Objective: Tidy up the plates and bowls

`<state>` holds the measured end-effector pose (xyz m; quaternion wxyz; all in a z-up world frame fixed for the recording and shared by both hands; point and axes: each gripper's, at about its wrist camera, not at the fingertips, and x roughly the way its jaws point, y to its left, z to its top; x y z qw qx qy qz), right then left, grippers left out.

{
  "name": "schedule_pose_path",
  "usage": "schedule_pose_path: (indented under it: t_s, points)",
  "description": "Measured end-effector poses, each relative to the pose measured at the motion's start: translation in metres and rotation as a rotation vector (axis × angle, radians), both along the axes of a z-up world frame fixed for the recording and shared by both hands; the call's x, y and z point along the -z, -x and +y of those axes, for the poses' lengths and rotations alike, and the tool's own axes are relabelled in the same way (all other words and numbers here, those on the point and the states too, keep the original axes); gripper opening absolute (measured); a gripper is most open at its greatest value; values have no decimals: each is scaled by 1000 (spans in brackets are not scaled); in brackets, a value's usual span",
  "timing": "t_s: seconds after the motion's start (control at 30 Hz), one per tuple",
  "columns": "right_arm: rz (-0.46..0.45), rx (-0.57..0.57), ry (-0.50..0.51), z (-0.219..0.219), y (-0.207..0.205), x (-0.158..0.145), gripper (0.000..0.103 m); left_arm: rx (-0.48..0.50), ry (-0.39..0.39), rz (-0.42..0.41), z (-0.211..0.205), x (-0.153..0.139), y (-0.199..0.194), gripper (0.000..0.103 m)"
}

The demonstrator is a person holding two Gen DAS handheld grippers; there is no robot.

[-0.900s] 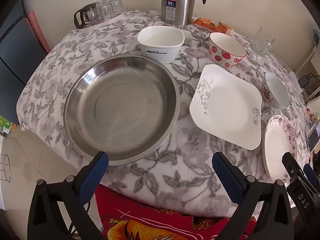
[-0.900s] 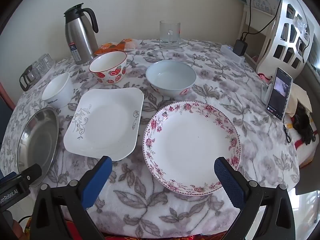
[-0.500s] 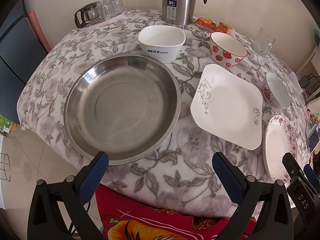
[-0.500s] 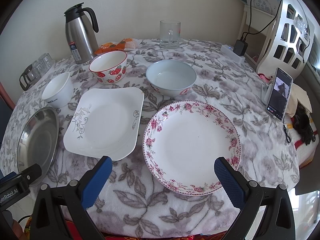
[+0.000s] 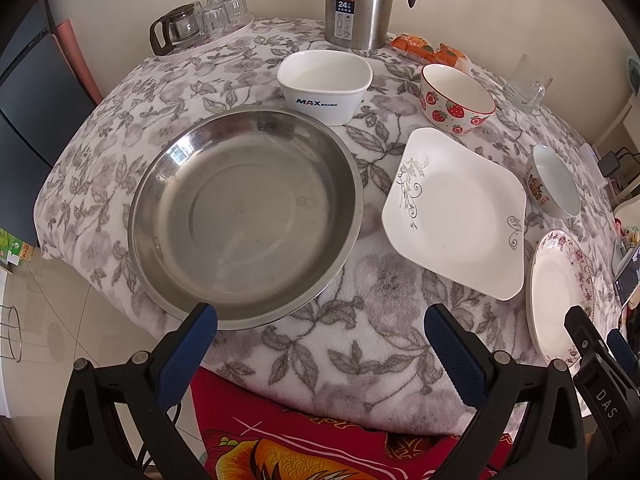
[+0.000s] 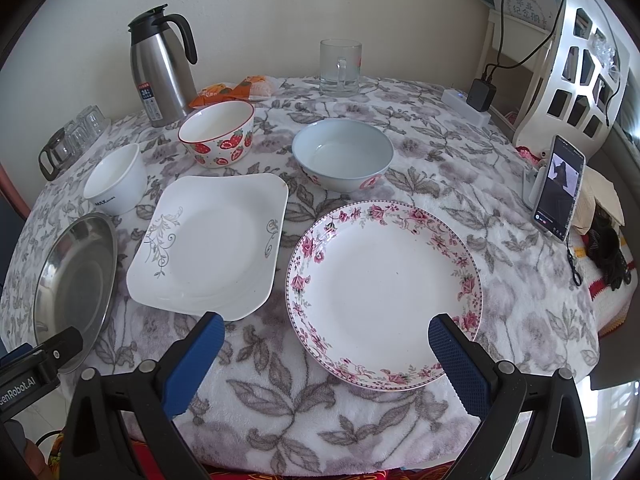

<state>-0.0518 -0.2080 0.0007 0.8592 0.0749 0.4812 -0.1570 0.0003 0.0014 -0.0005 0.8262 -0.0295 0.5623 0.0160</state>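
On the floral tablecloth lie a steel round plate (image 5: 244, 216) (image 6: 72, 280), a white square plate (image 5: 456, 212) (image 6: 212, 244) and a rose-rimmed round plate (image 6: 384, 292) (image 5: 556, 300). Behind them stand a white MAX bowl (image 5: 324, 84) (image 6: 116, 180), a strawberry bowl (image 5: 456, 100) (image 6: 218, 136) and a pale blue bowl (image 6: 342, 158) (image 5: 554, 182). My left gripper (image 5: 320, 336) is open and empty at the near table edge, just in front of the steel plate. My right gripper (image 6: 322, 338) is open and empty, over the near rim of the rose plate.
A steel thermos (image 6: 160, 68) stands at the back beside an orange snack packet (image 6: 232, 90). A glass mug (image 6: 340, 66), a tray of glasses with a small jug (image 5: 196, 24), a power strip with charger (image 6: 476, 100) and a propped phone (image 6: 558, 188) line the edges.
The left gripper has crept slightly forward and right along the table edge. The right gripper and all dishes have stayed put.
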Motion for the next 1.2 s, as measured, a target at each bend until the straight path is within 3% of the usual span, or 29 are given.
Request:
schedule_pose_path:
  t_s: [0.83, 0.97, 1.07, 1.2]
  points:
    - [7, -6, 9, 4, 0, 3, 103, -7, 38, 16, 3, 4, 0, 103]
    - [6, -33, 19, 11, -4, 3, 103, -16, 44, -29, 7, 2, 1, 103]
    - [8, -62, 9, 18, -9, 5, 103, -27, 99, -40, 15, 4, 0, 103]
    - [-12, -92, -38, 26, -16, 8, 103, -89, 233, -50, 43, 8, -2, 103]
